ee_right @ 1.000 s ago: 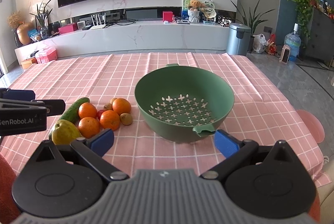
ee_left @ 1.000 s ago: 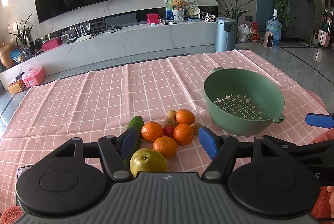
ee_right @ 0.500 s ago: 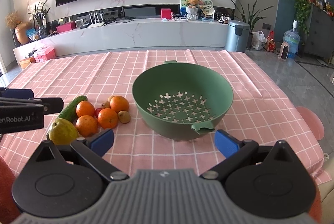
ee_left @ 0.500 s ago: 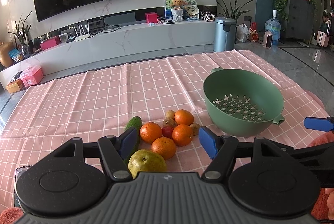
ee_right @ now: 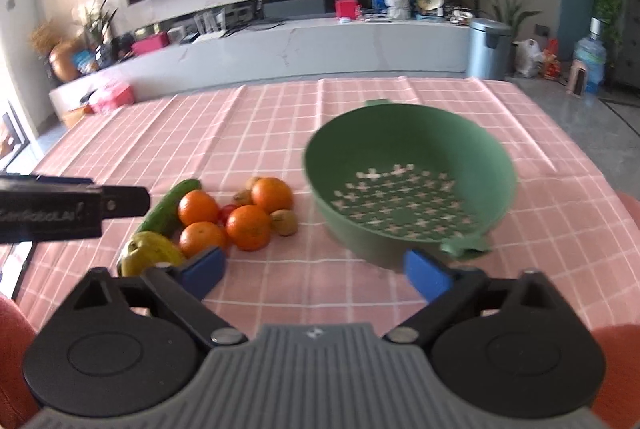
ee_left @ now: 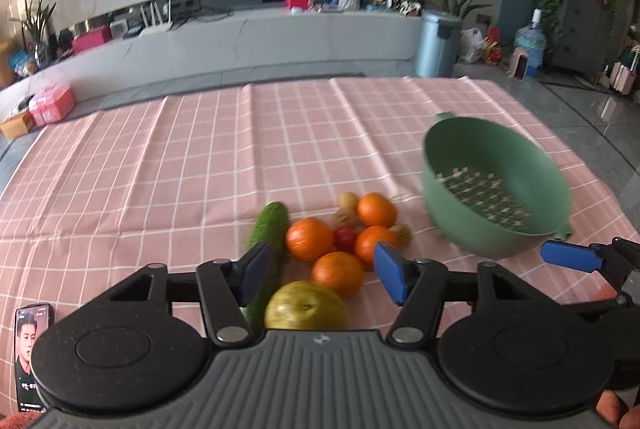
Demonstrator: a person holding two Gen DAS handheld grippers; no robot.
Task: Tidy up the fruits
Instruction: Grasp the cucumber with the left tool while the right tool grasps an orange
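A pile of fruit lies on the pink checked cloth: several oranges (ee_left: 309, 238), a yellow-green pear (ee_left: 306, 305), a cucumber (ee_left: 269, 225), a small red fruit (ee_left: 345, 238) and small brown fruits (ee_left: 346, 202). An empty green colander (ee_left: 494, 185) stands to their right. My left gripper (ee_left: 322, 271) is open and empty, just above and in front of the pear. My right gripper (ee_right: 316, 271) is open and empty, in front of the colander (ee_right: 408, 181) and right of the fruit pile (ee_right: 236, 213).
A phone (ee_left: 30, 345) lies on the cloth at the near left. The pink cloth (ee_left: 200, 157) stretches to the table's far edge. Beyond it are a white TV bench (ee_left: 240, 41), a grey bin (ee_left: 438, 43) and a water bottle (ee_left: 530, 45).
Both grippers have moved forward and tilted down toward the table. The left one is now closer over the fruit pile; the right one has swung a little left. Both stay open.
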